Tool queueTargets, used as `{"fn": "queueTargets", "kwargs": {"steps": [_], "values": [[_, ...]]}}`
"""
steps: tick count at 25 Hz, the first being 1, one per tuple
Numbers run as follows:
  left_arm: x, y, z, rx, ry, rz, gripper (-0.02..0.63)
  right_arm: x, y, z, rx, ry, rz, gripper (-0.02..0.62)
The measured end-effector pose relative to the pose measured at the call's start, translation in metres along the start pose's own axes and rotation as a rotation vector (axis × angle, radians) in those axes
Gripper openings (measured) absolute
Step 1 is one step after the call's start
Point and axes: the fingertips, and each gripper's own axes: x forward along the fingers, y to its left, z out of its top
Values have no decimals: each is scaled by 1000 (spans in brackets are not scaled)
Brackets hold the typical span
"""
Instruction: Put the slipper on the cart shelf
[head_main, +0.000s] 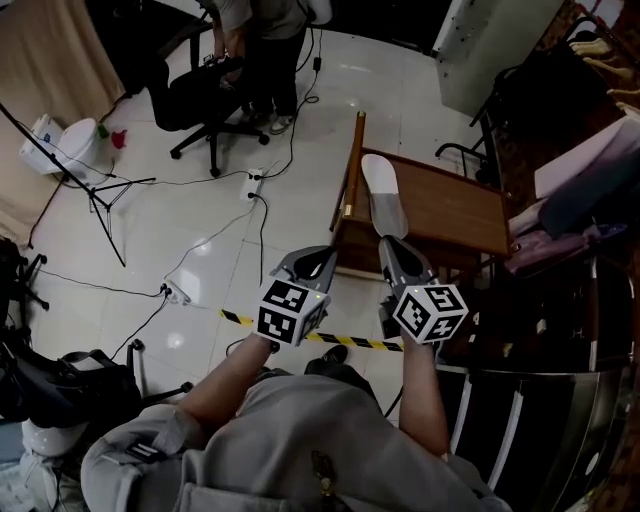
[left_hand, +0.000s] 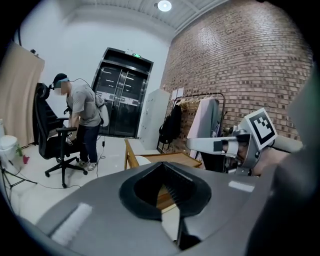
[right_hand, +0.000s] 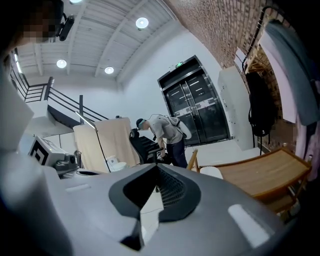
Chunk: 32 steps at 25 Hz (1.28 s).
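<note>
Head view | left gripper (head_main: 316, 259) jaws pressed together, empty | right gripper (head_main: 396, 252) jaws together, empty | slipper (head_main: 383, 198) atop cart (head_main: 455, 215)

a white slipper (head_main: 383, 200) lies on the wooden cart shelf (head_main: 455, 212).

Three cams, one cart

Head cam looks steeply down from above onto the left gripper (head_main: 322, 258) and right gripper (head_main: 397, 250), with the cart (head_main: 450, 215) just past them. Each gripper cam rides low, right behind its own jaws, facing out across the room. Both share the cart top and the far person (left_hand: 82, 120) by the office chair (left_hand: 52, 145); head cam has those too.
</note>
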Motion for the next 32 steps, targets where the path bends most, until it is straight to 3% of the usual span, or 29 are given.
{"fn": "queueTargets", "kwargs": {"steps": [11,22,32], "values": [[68,-22,-6,7,90,-29,8,9,-80,-21,5,84,-46,0],[168,5,5,43,168,-116,8,64,-155,-49,-22,223,-163,0],[248,36,15,11,244,-146,8,133,-239,-107,-9,428,-248,115]]}}
